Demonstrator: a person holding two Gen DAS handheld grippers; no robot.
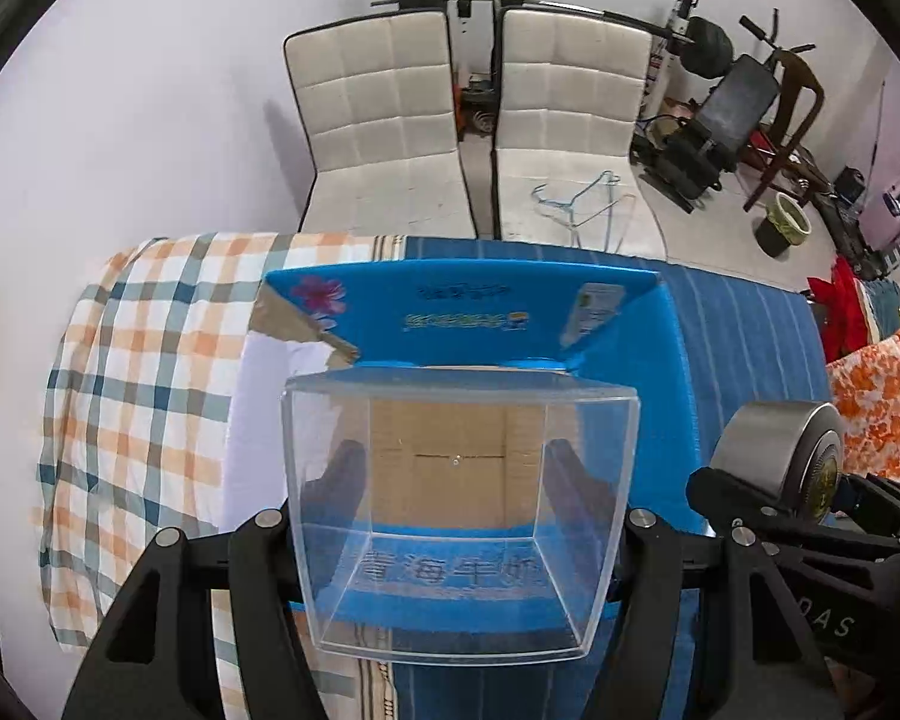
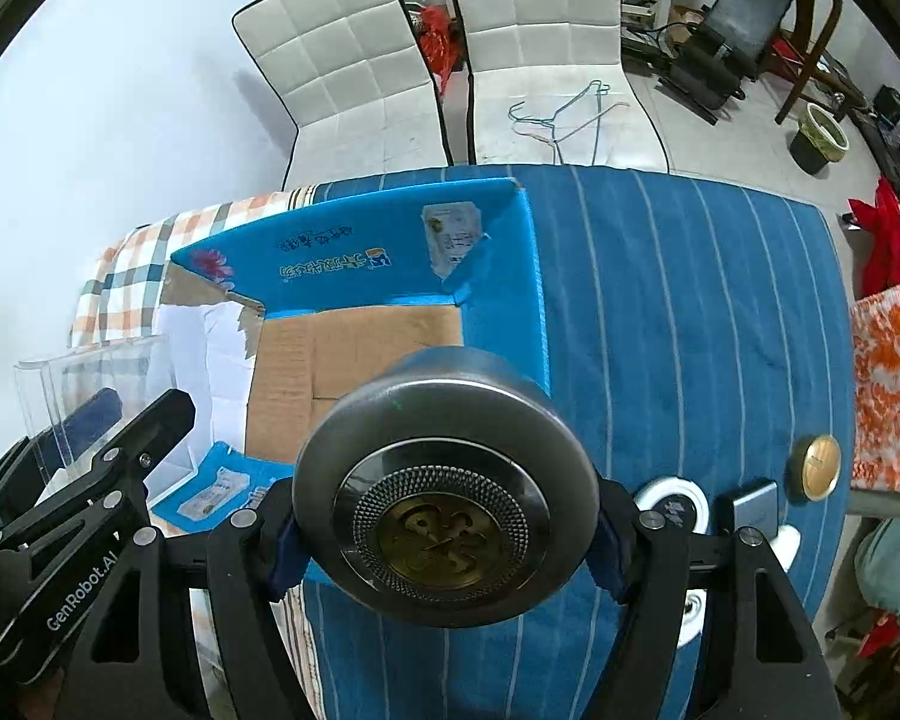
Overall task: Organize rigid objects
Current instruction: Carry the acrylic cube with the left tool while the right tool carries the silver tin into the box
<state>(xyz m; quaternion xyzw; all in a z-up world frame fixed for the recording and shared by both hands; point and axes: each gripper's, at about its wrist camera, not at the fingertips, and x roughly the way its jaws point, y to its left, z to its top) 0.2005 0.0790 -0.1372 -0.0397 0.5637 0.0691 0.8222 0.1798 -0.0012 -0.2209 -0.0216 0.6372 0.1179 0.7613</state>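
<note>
Gripping a clear box (image 1: 459,516), the left hand-held gripper (image 1: 450,480); right hand-held gripper (image 2: 444,534) clamps a metal tin (image 2: 444,498); only its view shows a gold disc (image 2: 816,467).

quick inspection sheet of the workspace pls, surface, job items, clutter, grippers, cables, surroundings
surface: table under a blue striped cloth and a checked cloth.
job's things: clear plastic box and round metal tin, both held above the open blue carton.
clutter: gold-lidded jar, white round lid, grey case.
grippers: left gripper shut on the box; right gripper shut on the tin.
cables: nothing seen.
surroundings: two white chairs, wire hangers, weight bench.
</note>
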